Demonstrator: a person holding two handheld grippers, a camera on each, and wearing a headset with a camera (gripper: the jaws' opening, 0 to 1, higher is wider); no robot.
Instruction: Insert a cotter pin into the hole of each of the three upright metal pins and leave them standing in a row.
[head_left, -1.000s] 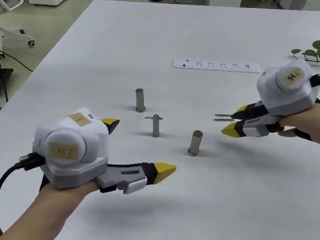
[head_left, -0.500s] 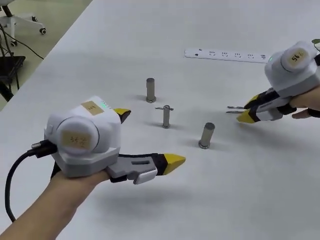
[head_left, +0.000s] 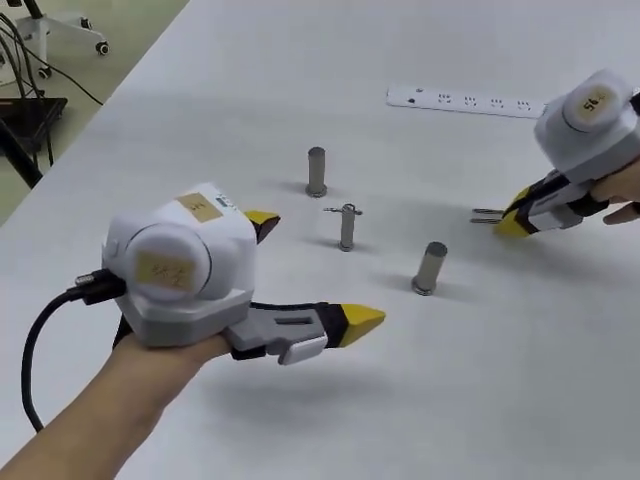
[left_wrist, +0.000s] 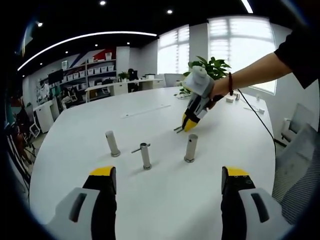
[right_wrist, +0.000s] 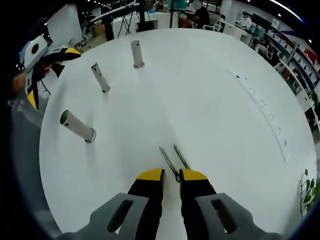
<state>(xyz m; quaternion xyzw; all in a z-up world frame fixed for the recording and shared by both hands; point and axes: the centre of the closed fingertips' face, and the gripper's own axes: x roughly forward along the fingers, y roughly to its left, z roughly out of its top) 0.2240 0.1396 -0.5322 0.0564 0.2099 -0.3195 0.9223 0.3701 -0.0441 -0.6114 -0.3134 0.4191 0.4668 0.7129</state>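
The left gripper (head_left: 315, 268) is held level at 7 o'clock from the row of pins, supported from beneath by the left hand (head_left: 165, 372), jaws spread wide and empty. The right gripper (head_left: 515, 225) is tilted down toward the table (head_left: 200, 120) at 3 o'clock, clenched on a loose cotter pin (head_left: 486, 214) with its legs directed to 9 o'clock. The far pin (head_left: 316, 171), middle pin (head_left: 347, 228) and near pin (head_left: 431, 267) are found upright. An inserted cotter pin (head_left: 338, 210) is seen through the middle pin.

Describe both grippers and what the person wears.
The left gripper and right gripper: rounded white-grey housings, tan stickers, black fingers tipped yellow. A black cable leaves the left one. Worn: black sleeve, dark bead bracelet.
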